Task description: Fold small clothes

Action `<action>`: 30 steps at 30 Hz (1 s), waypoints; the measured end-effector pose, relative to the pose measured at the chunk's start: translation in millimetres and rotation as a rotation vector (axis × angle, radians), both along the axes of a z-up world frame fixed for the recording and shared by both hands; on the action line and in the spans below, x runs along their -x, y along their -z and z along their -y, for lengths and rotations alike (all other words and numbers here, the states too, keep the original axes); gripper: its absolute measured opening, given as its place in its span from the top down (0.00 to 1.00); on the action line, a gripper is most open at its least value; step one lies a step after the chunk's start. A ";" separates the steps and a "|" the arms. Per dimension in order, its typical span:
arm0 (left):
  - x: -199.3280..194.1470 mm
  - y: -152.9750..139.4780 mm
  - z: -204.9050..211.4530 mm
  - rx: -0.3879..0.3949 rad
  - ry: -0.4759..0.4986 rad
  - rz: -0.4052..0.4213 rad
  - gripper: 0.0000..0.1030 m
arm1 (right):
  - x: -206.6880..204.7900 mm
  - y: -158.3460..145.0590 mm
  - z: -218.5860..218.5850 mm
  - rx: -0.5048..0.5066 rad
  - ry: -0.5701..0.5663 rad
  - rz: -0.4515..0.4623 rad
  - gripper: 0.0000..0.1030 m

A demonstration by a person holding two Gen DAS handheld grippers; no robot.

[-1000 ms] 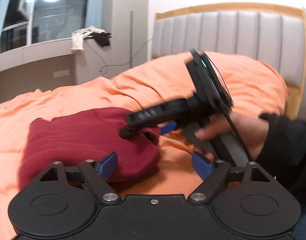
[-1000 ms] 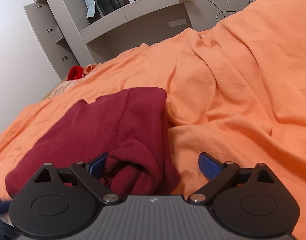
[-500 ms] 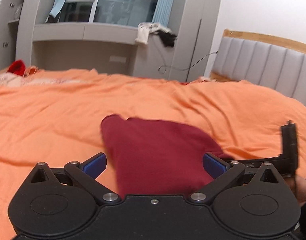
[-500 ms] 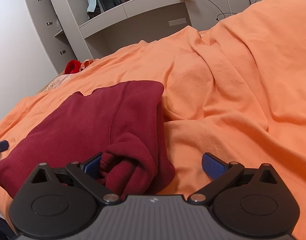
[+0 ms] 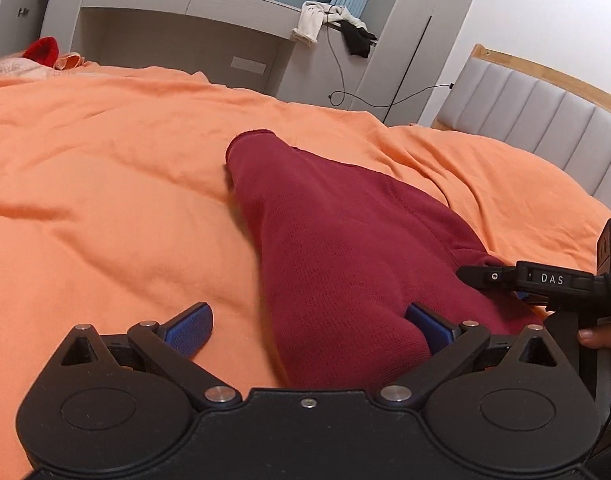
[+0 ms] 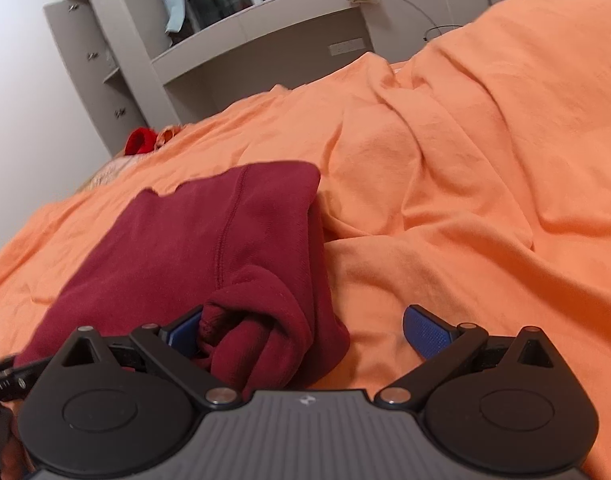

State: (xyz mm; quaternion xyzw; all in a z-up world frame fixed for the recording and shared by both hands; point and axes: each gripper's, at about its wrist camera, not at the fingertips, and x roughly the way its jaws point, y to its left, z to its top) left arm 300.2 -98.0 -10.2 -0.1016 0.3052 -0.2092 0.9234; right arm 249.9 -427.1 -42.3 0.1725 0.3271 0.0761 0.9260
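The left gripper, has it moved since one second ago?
Yes. The left gripper has swung to its left: the headboard, earlier centered in its view, now sits at the right edge, and its open jaws straddle the maroon garment.

A bed (image 5: 105,152) is carrying everything, with an orange cover (image 6: 485,160) spreading across it in soft wrinkles and rising into a rounded hump toward the headboard (image 5: 545,108). A maroon garment (image 5: 345,248) is lying directly on the cover, folded over on itself, its near end bunching into a thick roll (image 6: 257,320) and its far edge lying flat. At the far corner of the bed, well apart from the garment, a small red item (image 6: 139,141) is sitting beside a pale patterned cloth (image 5: 9,70); what these are is unclear.
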 end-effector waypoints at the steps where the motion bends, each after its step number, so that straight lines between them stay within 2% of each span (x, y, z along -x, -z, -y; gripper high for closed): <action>1: -0.5 1.8 0.4 -0.001 0.002 0.004 0.00 | 1.1 -0.4 2.2 -0.021 0.013 0.002 0.00; 5: 1.0 3.8 1.2 0.005 0.001 0.016 0.00 | 10.6 -5.4 13.5 -0.131 0.052 0.076 0.00; 7: 0.4 4.2 1.5 0.006 0.000 0.018 0.00 | 12.4 -10.5 17.8 -0.156 0.062 0.117 0.05; 10: 2.2 4.6 1.1 0.006 0.000 0.019 0.00 | 9.4 -13.5 20.1 -0.135 0.099 0.147 0.24; 12: 2.8 4.2 1.2 0.006 -0.002 0.020 0.00 | 5.2 -11.2 19.7 -0.113 0.110 0.144 0.46; 14: 3.3 3.8 1.6 0.005 -0.004 0.021 0.00 | 2.2 -8.6 15.5 -0.103 0.098 0.146 0.59; 15: 3.3 3.8 1.6 0.005 -0.003 0.021 0.00 | 0.9 -8.4 13.6 -0.092 0.092 0.153 0.70; 18: 3.5 3.8 1.5 0.005 -0.004 0.021 0.00 | 5.6 -12.0 -1.4 -0.013 0.076 0.198 0.88; 22: 3.6 3.8 1.5 0.005 -0.004 0.021 0.00 | 20.9 -22.1 -40.9 0.251 -0.016 0.329 0.91; 26: 3.7 3.9 1.4 0.005 -0.004 0.021 0.00 | 34.2 -21.5 -80.2 0.476 -0.111 0.421 0.91; 30: 3.7 3.9 1.4 0.004 -0.004 0.021 0.00 | 33.0 -19.4 -90.0 0.533 -0.118 0.418 0.91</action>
